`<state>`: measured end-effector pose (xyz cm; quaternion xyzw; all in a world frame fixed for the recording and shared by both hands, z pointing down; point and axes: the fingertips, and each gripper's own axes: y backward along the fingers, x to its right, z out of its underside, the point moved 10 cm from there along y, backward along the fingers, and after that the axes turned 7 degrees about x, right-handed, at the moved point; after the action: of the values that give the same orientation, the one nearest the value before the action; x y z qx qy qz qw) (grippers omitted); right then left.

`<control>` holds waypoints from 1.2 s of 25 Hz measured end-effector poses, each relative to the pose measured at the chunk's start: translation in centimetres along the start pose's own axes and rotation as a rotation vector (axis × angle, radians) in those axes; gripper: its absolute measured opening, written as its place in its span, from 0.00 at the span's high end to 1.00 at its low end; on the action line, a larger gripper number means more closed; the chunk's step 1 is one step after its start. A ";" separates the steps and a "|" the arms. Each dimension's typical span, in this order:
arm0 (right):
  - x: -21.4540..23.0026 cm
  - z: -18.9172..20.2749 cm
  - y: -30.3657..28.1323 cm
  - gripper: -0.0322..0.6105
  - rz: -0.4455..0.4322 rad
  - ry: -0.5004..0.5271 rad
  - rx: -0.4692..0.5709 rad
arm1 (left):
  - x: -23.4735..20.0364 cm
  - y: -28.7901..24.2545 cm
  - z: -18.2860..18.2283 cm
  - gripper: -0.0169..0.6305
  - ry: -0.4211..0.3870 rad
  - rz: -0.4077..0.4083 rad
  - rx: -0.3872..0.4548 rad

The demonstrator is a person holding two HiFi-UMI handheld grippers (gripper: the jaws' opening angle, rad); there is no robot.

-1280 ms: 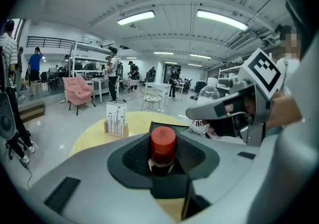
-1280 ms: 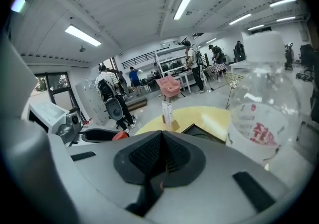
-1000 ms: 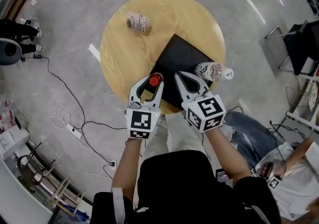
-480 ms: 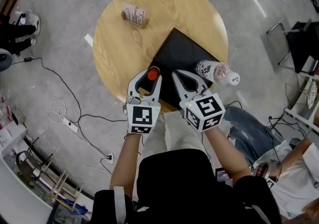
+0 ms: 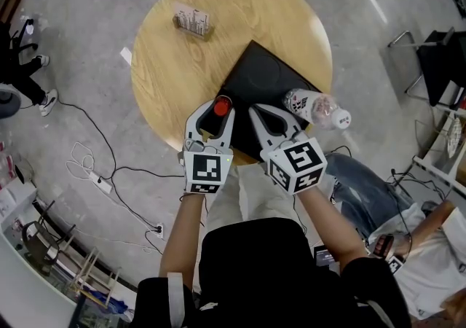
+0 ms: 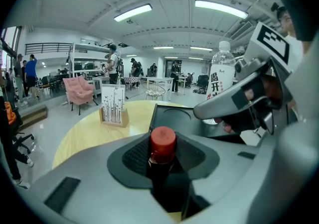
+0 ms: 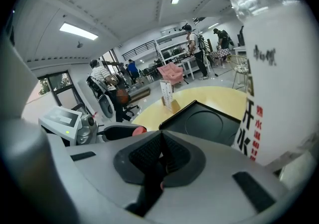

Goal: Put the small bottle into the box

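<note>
A small dark bottle with a red cap (image 5: 222, 106) stands upright between the jaws of my left gripper (image 5: 218, 110), which is shut on it, over the near corner of the flat black box (image 5: 266, 79). In the left gripper view the small bottle (image 6: 163, 144) sits between the pads, with the black box (image 6: 172, 117) just beyond it. My right gripper (image 5: 256, 111) is beside the left one, over the box's near edge, and its jaws are shut with nothing held. Its pads meet in the right gripper view (image 7: 162, 141), and the box (image 7: 204, 123) lies ahead.
A clear water bottle (image 5: 314, 108) stands at the box's right edge, close to my right gripper. A card holder (image 5: 191, 20) sits at the far left of the round wooden table (image 5: 167, 71). A seated person's leg (image 5: 368, 199) is at lower right. Cables lie on the floor at left.
Both grippers have sunk a little toward the table's near edge. The left one still holds the small bottle.
</note>
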<state>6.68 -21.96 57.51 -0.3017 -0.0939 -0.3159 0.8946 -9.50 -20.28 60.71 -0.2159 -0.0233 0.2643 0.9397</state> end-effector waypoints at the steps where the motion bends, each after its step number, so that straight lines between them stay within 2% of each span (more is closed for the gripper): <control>1: 0.0 0.1 0.0 0.95 0.000 -0.001 -0.002 | 0.0 -0.1 0.1 0.74 -0.001 0.002 0.000; 19: 0.3 0.9 -0.7 0.95 0.011 -0.007 -0.029 | -0.1 -0.8 0.8 0.74 0.011 0.015 0.009; 22: 0.1 0.8 -0.6 0.95 0.013 -0.005 -0.026 | 0.0 -0.6 0.4 0.74 0.037 0.027 0.042; 26: -0.1 0.8 -0.2 0.95 0.020 -0.006 -0.022 | 0.2 -0.9 0.1 0.64 0.033 0.039 0.045; 30: -0.2 0.6 0.3 0.95 0.027 -0.003 -0.013 | 0.5 -0.6 -0.4 0.63 0.022 0.045 0.052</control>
<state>6.76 -21.26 57.79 -0.3094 -0.0890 -0.3039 0.8967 -8.71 -20.64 60.53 -0.1949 -0.0010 0.2837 0.9389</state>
